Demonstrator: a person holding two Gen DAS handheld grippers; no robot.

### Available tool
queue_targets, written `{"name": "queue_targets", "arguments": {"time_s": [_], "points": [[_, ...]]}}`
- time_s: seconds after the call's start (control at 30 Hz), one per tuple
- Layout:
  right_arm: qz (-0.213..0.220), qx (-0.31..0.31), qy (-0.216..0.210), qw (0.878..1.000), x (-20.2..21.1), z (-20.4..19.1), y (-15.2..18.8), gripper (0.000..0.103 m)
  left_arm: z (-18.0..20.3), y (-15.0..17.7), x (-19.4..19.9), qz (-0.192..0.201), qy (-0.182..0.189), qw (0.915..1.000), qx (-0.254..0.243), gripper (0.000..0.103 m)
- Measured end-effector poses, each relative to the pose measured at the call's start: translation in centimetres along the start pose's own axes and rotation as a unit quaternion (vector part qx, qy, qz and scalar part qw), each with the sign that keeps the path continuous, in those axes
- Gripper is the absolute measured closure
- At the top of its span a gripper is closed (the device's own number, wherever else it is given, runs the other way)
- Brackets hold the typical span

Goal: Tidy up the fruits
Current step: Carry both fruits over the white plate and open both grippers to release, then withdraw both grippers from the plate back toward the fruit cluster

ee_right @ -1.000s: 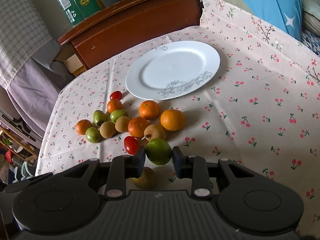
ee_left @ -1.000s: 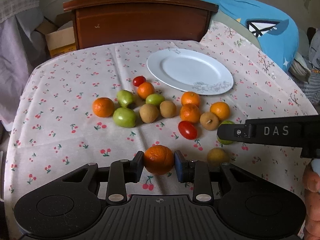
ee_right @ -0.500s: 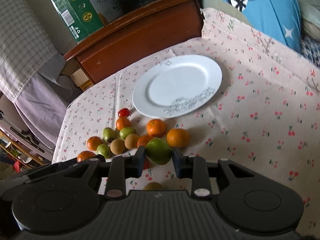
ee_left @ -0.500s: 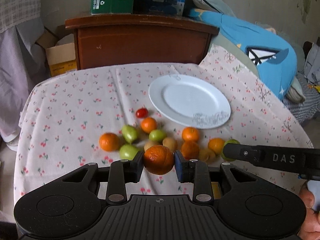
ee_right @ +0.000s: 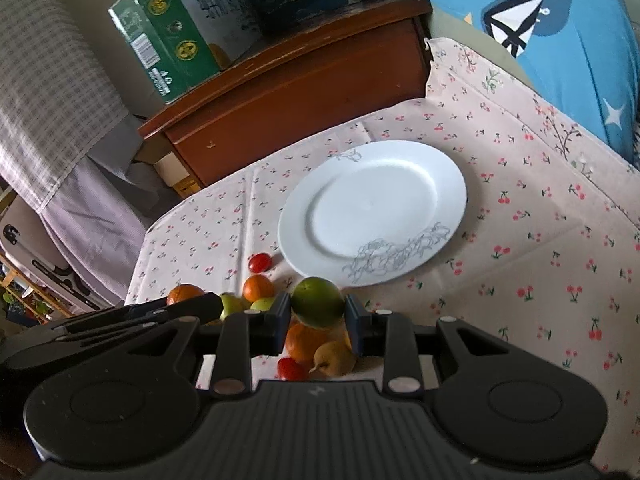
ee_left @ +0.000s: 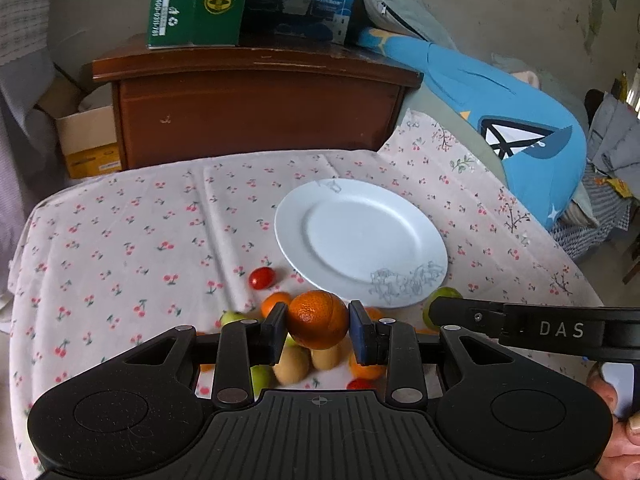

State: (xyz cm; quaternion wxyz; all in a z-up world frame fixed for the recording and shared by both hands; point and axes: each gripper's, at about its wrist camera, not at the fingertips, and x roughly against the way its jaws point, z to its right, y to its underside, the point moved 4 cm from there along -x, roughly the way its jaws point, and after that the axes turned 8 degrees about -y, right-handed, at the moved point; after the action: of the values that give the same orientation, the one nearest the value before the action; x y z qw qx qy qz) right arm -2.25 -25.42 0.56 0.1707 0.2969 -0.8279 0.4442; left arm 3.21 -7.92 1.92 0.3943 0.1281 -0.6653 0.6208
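While my left gripper (ee_left: 318,328) has its jaws closed on an orange (ee_left: 318,319), my right gripper (ee_right: 316,314) has its jaws clamped on a green fruit (ee_right: 317,302); both fruits hang above the counter (ee_left: 120,248). Beneath and just behind my jaws lie the loose fruits (ee_right: 320,350), oranges, green and brown ones, and a red tomato (ee_left: 262,278) slightly ahead to the left. Beyond both jaws sits the white plate (ee_left: 360,240), bare, with a wooden cabinet (ee_left: 256,108) farther off.
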Motion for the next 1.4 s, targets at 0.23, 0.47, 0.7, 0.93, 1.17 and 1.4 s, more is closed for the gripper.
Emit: {"name": "queue_targets", "arguments": {"time_s": [0.23,0.47,0.7,0.93,1.17,1.4], "points": [[-0.011,-0.023,0.009,1.000,-2.0,1.5,-1.3,0.074,0.9,-1.4,-2.4,-0.010,0.008,0.9997,-0.023,0.074],[-0.014,-0.039,0.020,0.999,-3.8,2.4,-2.3,0.074,1.2,-2.7,-5.2,-0.022,0.013,0.9992,-0.032,0.073],[-0.018,-0.047,0.034,0.998,-5.0,3.1,-2.9,0.074,1.5,-3.6,-7.7,-0.032,0.005,0.9989,-0.032,0.073],[-0.021,-0.051,0.047,0.997,-6.1,3.7,-3.0,0.074,1.6,-3.8,-9.6,-0.046,0.003,0.9985,-0.031,0.073],[-0.020,-0.059,0.057,0.996,-6.7,4.1,-3.2,0.073,1.4,-4.0,-10.3,-0.045,-0.001,0.9987,-0.026,0.072],[0.004,-0.056,0.061,0.997,-6.0,4.0,-3.8,0.070,1.2,-4.8,-8.9,-0.021,-0.017,0.9996,-0.012,0.044]]}}
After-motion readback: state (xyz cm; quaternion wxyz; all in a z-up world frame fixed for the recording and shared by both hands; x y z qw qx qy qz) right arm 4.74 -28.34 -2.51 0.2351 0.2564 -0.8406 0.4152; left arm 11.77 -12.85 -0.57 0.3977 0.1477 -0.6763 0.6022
